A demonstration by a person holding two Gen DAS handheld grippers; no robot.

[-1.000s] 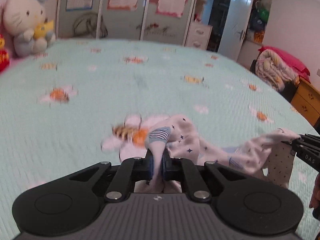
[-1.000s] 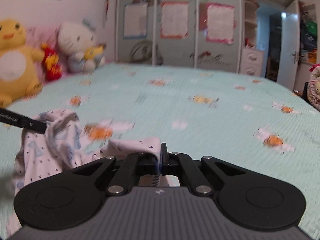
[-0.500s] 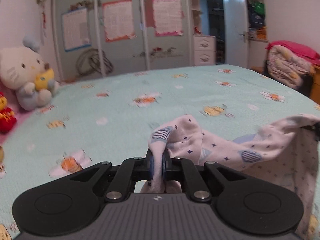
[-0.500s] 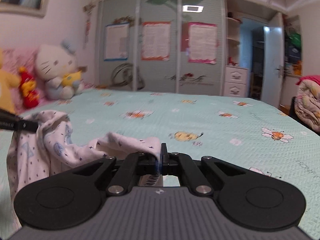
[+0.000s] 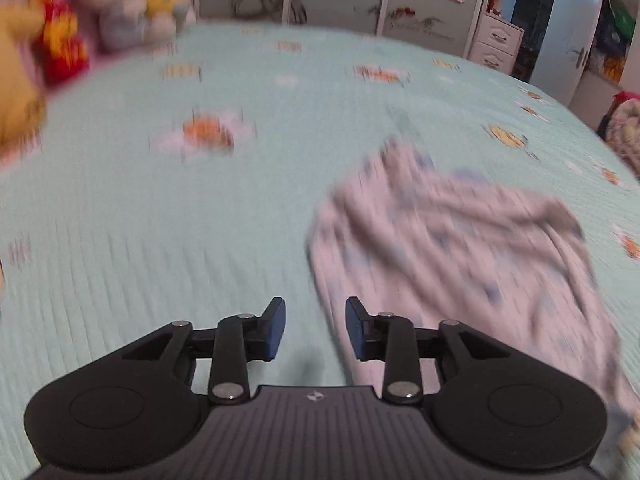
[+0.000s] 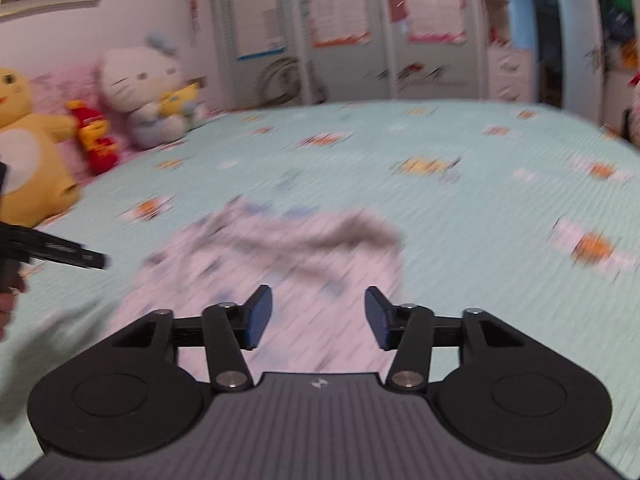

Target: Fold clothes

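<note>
A pale pink garment (image 5: 452, 240) with small blue prints lies crumpled and blurred on the mint green bedspread (image 5: 160, 220). My left gripper (image 5: 315, 328) hovers over its left edge, jaws opening, nothing pressed between the pads; the cloth passes under the right finger. In the right wrist view the same garment (image 6: 288, 260) lies spread below and ahead of my right gripper (image 6: 318, 318), whose jaws are also opening with nothing between them. The left gripper's tip (image 6: 76, 257) shows at that view's left edge.
Plush toys sit at the bed's far left: a white cat (image 6: 148, 92), a yellow duck (image 6: 28, 152) and a small red figure (image 6: 96, 140). Wardrobe doors (image 6: 340, 32) with posters stand behind the bed. A white drawer chest (image 5: 496, 46) and a bundled quilt (image 5: 628, 136) are at the right.
Both grippers were shut on the garment's corners and holding it up; now both have let go and stand apart. The garment has dropped onto the bedspread. The left view has tipped downward.
</note>
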